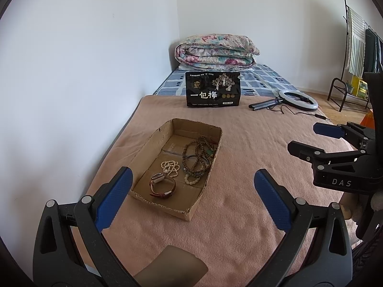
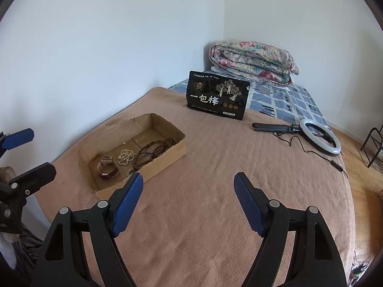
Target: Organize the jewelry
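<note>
Both claws, left (image 1: 192, 179) and right (image 2: 188, 183), hung wide open and empty just short of the cardboard box (image 1: 153, 141). Inside lay a stiff watch (image 1: 162, 185) and limp, light bead strings (image 1: 196, 157), probably best pinched mid-strand.

The left hand-held gripper (image 1: 192, 179) is being held tilted downward, its blue-padded fingers (image 1: 115, 198) being kept spread wide with nothing being gripped between them. The right hand-held gripper (image 2: 188, 184) is being held alongside at a similar downward tilt, its jaws likewise being kept wide apart and empty. Each is being seen from the other's camera, black-framed, at the frame's edge.
</note>
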`<state>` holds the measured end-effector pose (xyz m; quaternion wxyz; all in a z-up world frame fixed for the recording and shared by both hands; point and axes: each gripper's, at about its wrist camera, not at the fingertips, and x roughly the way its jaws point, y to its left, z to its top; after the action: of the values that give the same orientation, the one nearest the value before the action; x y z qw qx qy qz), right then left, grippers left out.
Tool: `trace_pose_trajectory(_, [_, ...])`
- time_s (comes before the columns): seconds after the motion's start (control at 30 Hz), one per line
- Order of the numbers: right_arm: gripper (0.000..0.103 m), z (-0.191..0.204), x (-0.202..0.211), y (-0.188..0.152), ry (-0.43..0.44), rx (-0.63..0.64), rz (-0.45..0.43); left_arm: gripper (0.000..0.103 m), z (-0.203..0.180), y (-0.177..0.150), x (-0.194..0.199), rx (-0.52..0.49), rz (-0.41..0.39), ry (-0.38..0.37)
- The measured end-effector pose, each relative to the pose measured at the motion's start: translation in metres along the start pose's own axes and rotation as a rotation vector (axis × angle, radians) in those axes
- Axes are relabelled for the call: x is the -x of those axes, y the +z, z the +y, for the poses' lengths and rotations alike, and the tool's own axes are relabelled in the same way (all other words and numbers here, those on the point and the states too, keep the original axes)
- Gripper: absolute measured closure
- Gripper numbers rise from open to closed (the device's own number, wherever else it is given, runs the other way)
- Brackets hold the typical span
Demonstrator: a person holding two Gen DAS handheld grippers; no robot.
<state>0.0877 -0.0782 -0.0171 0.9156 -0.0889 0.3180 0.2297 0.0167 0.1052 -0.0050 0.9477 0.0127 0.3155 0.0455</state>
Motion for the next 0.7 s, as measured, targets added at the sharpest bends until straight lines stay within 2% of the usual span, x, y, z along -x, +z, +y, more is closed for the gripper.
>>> trace_pose_trajectory(0.7, [0.025,-0.0021,-0.001,-0.0084,0.009,0.018,0.01,0.0,-0.0012,0.0007,0.0013,0.003,-0.002,-0.004])
